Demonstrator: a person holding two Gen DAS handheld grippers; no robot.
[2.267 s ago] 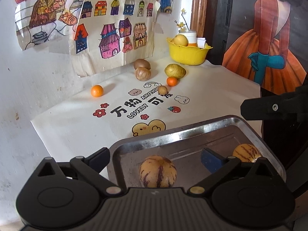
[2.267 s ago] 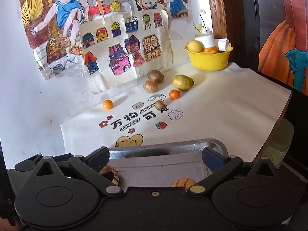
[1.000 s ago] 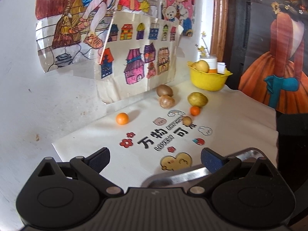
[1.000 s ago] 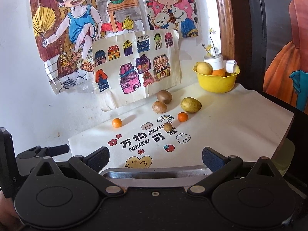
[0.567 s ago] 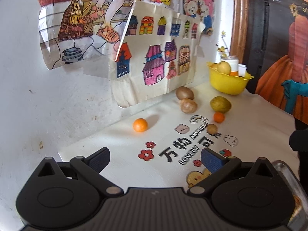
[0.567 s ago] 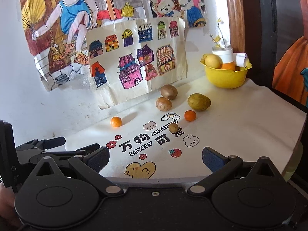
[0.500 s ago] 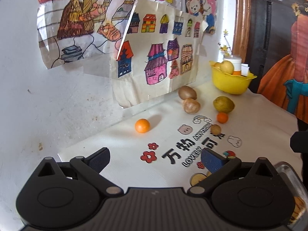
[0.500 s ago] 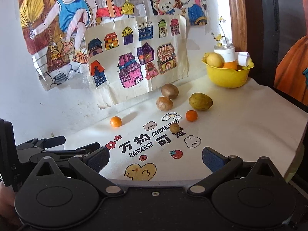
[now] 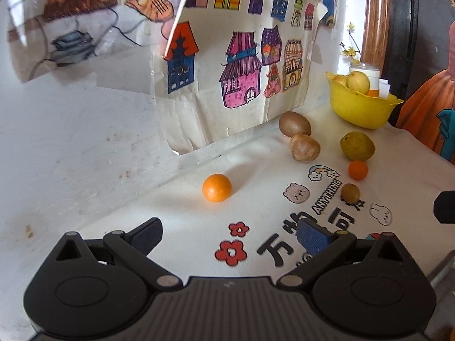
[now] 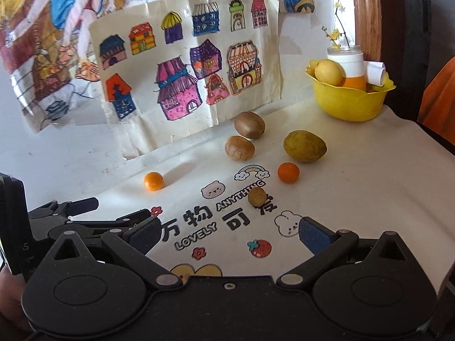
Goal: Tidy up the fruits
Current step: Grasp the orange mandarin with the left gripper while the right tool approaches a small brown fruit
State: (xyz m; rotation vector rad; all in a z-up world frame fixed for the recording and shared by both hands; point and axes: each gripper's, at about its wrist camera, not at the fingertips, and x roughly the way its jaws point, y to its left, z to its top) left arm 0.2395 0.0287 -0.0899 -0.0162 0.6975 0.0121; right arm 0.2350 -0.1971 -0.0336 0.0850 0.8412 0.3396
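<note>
Cloth [image 10: 355, 199], white with printed cartoon stickers and lettering, covers the table under both views. Drawings of coloured houses [image 10: 184, 65] hang on the wall behind it. Yellow bowl [image 10: 351, 101] sits at far right near the wall, holding a yellow fruit [image 10: 330, 72] and a white jar [image 10: 348, 59]. Left gripper [image 9: 229, 234] hovers low over the cloth, jaws spread wide, nothing between them. Right gripper [image 10: 227, 236] likewise wide open and empty; left gripper body shows at its lower left edge.

Loose fruits on the cloth, all apart from both grippers:
- green-yellow fruit [image 10: 304, 145], right of centre, near the bowl
- brown oval fruit [image 10: 249, 125] close to the wall, touching or just beside the tan round fruit [image 10: 239, 147] in front of it
- small orange [image 9: 217, 187] alone at left, straight ahead of the left gripper
- second small orange [image 10: 288, 172] just in front of the green-yellow fruit
- small brown fruit [image 10: 257, 196] on the lettering, nearest the right gripper

Metal tray edge [image 9: 443, 267] barely visible at lower right of left view.
</note>
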